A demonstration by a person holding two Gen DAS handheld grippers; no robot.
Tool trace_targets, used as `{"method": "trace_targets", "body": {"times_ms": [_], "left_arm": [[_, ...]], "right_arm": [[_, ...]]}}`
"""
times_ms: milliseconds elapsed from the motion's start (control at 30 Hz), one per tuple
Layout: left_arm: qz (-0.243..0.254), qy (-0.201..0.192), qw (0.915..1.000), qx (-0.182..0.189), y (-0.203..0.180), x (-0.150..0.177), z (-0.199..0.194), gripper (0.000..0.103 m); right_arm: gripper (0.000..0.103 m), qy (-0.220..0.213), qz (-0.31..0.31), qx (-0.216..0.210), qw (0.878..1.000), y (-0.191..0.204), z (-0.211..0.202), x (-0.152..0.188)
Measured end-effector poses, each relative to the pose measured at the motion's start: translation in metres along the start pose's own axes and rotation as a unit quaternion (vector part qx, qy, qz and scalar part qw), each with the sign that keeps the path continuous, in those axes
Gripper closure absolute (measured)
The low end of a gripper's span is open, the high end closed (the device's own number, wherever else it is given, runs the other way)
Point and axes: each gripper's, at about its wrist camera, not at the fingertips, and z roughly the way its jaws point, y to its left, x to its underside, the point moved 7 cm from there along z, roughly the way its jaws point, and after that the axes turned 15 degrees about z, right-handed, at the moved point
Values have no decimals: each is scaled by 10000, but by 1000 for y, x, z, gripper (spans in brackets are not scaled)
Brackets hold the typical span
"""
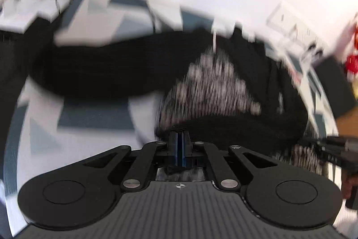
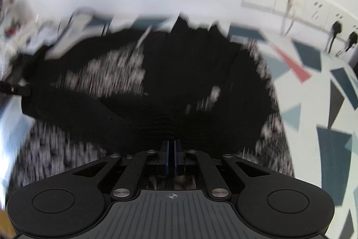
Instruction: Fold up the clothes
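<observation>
Left hand-held gripper [image 1: 179, 138]: nearest your left camera, fingers pressed together on the near edge of the black garment [image 1: 111, 68], cloth bunched between the pads.
Right hand-held gripper [image 2: 171, 146]: likewise pinched shut on a black hem, with gathers of fabric fanning out from the grip.
Garment: dark top with a grey-white speckled pattern [image 2: 111, 73], held at two points along one edge. It spreads away from you over the tabletop [image 2: 313, 86], which wears a geometric blue, grey and red cover. Both views are smeared, so you look to be mid-swing.
Fold state: blur hides how many layers there are and whether the sleeves are tucked in, so I cannot tell how far along you are.
Risk, grip: each pinch holds only a narrow bite of hem. A quick pull could tug it free on one side and leave the fold skewed.
Risk, alignment: if your two hands travel at different speeds, the edge lands crooked or wrinkled.
Risk, surroundings: wall sockets with plugged cables [image 2: 335, 30] sit near the far right edge. Cloth flung too far could snag them.
</observation>
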Motion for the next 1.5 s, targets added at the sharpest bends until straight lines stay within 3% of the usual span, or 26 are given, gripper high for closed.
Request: {"method": "trace_targets", "body": {"times_ms": [100,167,267,333,400,467,567,667,733,833,867,900,1033,1100,1200,1300,1500], "left_arm": [[-13,258,9994,217,-1,20,-2,98],[-186,275,9991,253,3,25,-3,98],[-412,68,9989,215,9,21,-9,91],[-599,-90,9979,240,13,17,-12,84],[-793,-230,9962,267,18,11,-13,77],[-938,-346,9948,191,22,4,-7,76],[-1252,-407,9913,-78,29,-1,8,76],[-1468,-335,9886,9,24,3,18,76],[-1224,-451,9914,-78,20,5,14,86],[-1103,-665,9917,50,18,10,4,95],[-1117,-724,9911,96,19,11,1,96],[-1109,-775,9907,118,19,13,-3,96],[-945,-1007,9903,159,13,9,-15,97],[-774,-1214,9896,25,10,4,-25,97],[-543,-1461,9874,-260,9,-5,-36,97],[-402,-1500,9865,-520,10,-15,-37,99],[-153,-1483,9855,-813,7,-27,-29,99]], "right_arm": [[98,367,-121,245,9990,-4,6,17],[94,389,-23,226,9990,-6,3,16],[81,5,163,31,9999,-5,-10,-4],[77,-319,316,-45,9990,-6,-17,-23],[72,-666,438,196,9966,-13,-15,-43],[72,-955,629,446,9924,-24,-9,-62],[72,-987,1187,724,9854,-44,13,-84],[73,-514,1425,846,9848,-48,50,-92],[72,-223,1407,1003,9847,-48,71,-89],[71,-268,883,1283,9874,-39,79,-85],[76,-257,750,1343,9878,-37,79,-84],[89,-263,727,1344,9879,-37,78,-83],[99,-395,1149,946,9881,-50,67,-91],[99,-886,1523,552,9828,-57,49,-104],[99,-1626,2302,-112,9594,-75,17,-123],[99,-1749,2947,-262,9391,-96,10,-130],[99,-1678,2581,-14,9514,-93,19,-124]]}}
